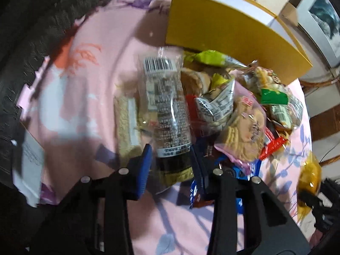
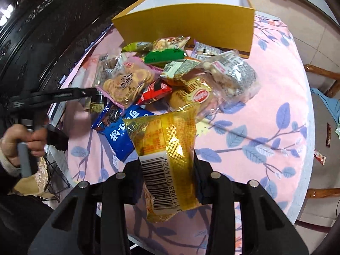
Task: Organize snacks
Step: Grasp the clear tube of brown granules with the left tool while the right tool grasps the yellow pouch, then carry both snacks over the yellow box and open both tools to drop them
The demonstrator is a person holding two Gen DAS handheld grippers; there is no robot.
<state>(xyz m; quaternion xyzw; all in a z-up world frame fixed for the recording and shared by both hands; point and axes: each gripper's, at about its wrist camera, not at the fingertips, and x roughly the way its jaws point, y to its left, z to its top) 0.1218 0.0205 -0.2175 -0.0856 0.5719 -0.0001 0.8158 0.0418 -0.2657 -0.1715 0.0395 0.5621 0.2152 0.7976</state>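
The clear plastic snack packet with a barcode and black print (image 1: 167,110) is long and narrow, and its picture is blurred, so the print cannot be read. The left hand-held gripper (image 1: 171,159) pinches its lower end between the blue pads, above the pink flowered desk (image 1: 89,97). The right hand-held gripper (image 2: 167,170) pinches a yellow transparent snack packet (image 2: 165,148), near the snack pile (image 2: 170,80) before the yellow cardboard box (image 2: 191,25).
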